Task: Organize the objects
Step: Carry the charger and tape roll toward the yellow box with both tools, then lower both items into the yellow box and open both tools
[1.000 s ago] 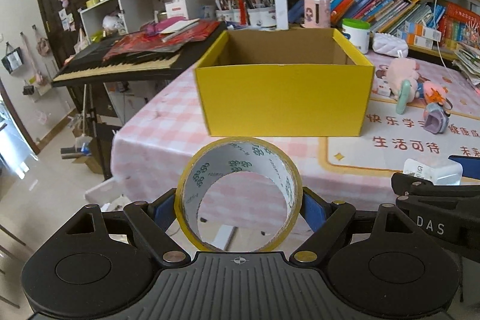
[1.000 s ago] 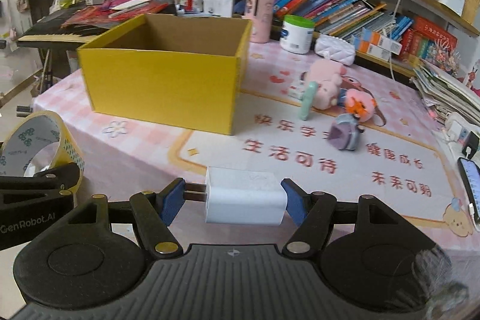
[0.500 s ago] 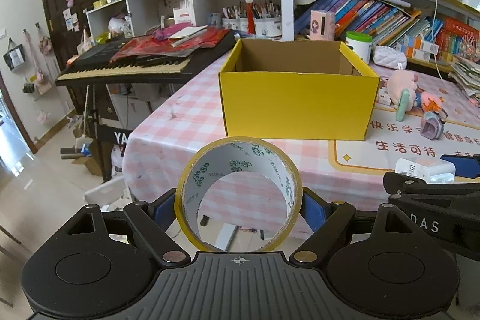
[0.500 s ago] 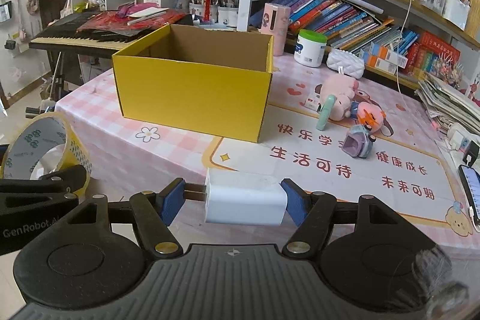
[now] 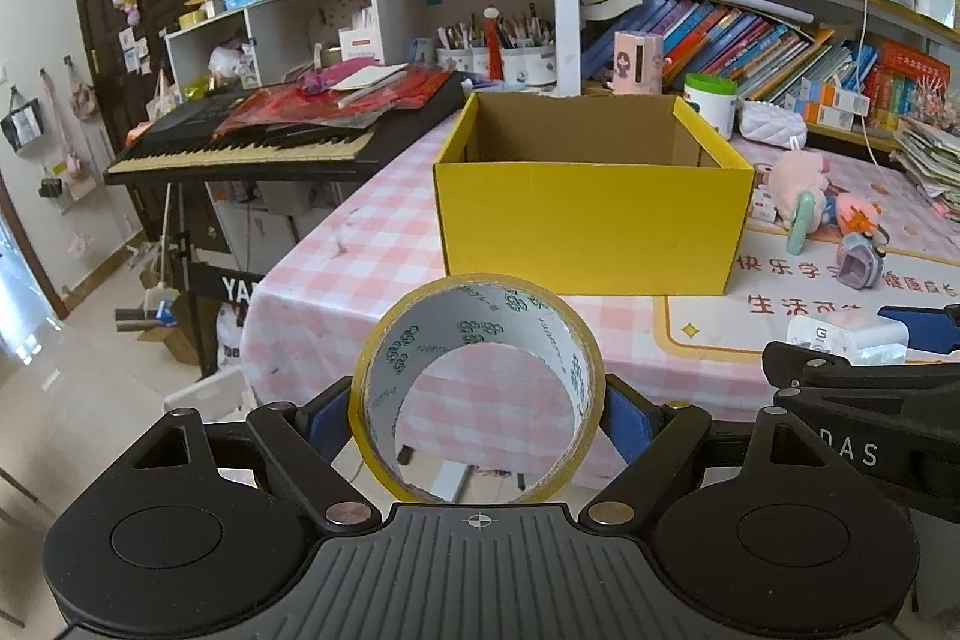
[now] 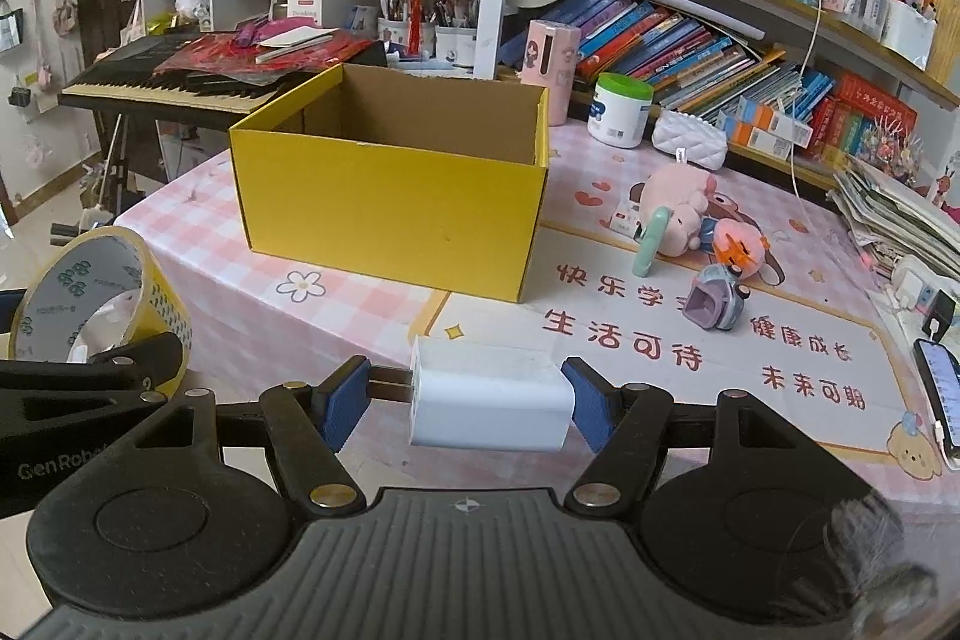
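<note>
Being held on edge between the blue pads of the left gripper point(image 5: 478, 415): a roll of yellowish packing tape with a white, green-printed core point(image 5: 477, 388), its open hole and short axis pointing forward toward the open-topped yellow cardboard box point(image 5: 591, 211), its flat round faces standing upright. Hanging in the air short of the box's near wall, out past the edge of the pink-checked tablecloth point(image 5: 360, 274), with floor showing beneath.

Being clamped just right of the tape, in the right gripper point(image 6: 463, 400): a white rectangular plug-in charger block point(image 6: 489, 394), long axis lying crosswise from pad to pad, metal prongs pointing left against the left pad. Hovering over the near edge of the cream mat with red Chinese characters point(image 6: 690, 352), in front of the box's right corner.

Standing open and brown inside, the box; sitting on the tablecloth, bottom not visible from either view.

Lying right of the box on the mat: a pink plush doll point(image 6: 684, 214), a mint-green stick-shaped thing point(image 6: 651, 244) leaning against it, a small purple-and-blue toy car point(image 6: 714, 304) nearer.

Standing behind the box: a white jar with a green lid point(image 6: 621, 109) and a pink cylindrical canister point(image 6: 549, 61). Stretching left of the box: a black keyboard piano point(image 5: 258, 142) piled with red papers.
</note>
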Tool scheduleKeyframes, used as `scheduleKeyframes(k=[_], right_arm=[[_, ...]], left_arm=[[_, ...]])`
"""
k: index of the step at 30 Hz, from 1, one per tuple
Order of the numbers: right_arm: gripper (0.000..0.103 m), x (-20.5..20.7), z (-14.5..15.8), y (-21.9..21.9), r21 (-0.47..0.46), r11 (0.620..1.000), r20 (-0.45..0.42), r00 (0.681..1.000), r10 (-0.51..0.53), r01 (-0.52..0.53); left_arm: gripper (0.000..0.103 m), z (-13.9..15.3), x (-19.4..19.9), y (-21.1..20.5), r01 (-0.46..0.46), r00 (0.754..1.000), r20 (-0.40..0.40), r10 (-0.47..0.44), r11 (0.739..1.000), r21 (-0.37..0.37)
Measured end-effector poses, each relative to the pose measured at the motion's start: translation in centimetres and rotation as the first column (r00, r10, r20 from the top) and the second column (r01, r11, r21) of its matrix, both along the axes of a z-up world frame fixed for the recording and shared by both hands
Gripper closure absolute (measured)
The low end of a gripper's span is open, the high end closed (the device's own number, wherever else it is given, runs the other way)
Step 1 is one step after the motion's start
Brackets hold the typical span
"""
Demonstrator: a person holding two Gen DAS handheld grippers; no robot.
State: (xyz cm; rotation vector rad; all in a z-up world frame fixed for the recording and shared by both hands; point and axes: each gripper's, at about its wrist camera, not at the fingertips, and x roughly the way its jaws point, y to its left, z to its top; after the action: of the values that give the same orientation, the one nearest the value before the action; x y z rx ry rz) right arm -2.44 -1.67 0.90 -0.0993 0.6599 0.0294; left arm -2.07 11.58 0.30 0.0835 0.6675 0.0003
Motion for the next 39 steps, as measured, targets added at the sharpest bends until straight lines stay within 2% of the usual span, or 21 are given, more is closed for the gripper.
scheduleKeyframes(k=[10, 15, 21, 26, 30, 35, 39], right_arm=[[0.036, 2.3, -0.3, -0.2, 0.001, 1.000, 0.000, 1.000, 0.008, -0.008], [0.036, 4.5, 0.3, -0.1, 0.004, 0.999, 0.059, 0.998, 0.032, -0.032], [0.036, 9.7, 2.4, -0.6, 0.003, 0.999, 0.158, 0.987, 0.041, -0.042], [0.036, 14.9, 3.6, -1.2, -0.004, 0.998, 0.192, 0.979, 0.064, -0.064], [0.036, 18.7, 3.1, -1.4, -0.022, 0.995, 0.173, 0.980, 0.101, -0.099], [0.036, 22.6, 1.3, -1.9, -0.027, 0.988, 0.081, 0.985, 0.151, -0.149], [0.036, 24.8, -0.1, -2.2, -0.040, 0.977, 0.022, 0.977, 0.210, -0.209]], left_arm=[[0.018, -0.3, 2.0, -0.2, -0.001, 1.000, -0.005, 0.001, 1.000, -0.003], [0.018, 0.1, 3.9, 0.0, -0.020, 1.000, 0.021, 0.020, 1.000, 0.012], [0.018, 2.1, 7.8, 0.2, -0.066, 0.992, 0.110, 0.063, 0.997, 0.028], [0.018, 3.4, 12.3, -0.6, -0.087, 0.983, 0.163, 0.082, 0.996, 0.021], [0.018, 3.3, 15.7, -1.8, -0.086, 0.984, 0.160, 0.080, 0.996, 0.029], [0.018, 2.0, 18.7, -2.9, -0.099, 0.990, 0.109, 0.093, 0.994, 0.044], [0.019, 1.3, 20.7, -3.7, -0.110, 0.991, 0.085, 0.104, 0.992, 0.069]])
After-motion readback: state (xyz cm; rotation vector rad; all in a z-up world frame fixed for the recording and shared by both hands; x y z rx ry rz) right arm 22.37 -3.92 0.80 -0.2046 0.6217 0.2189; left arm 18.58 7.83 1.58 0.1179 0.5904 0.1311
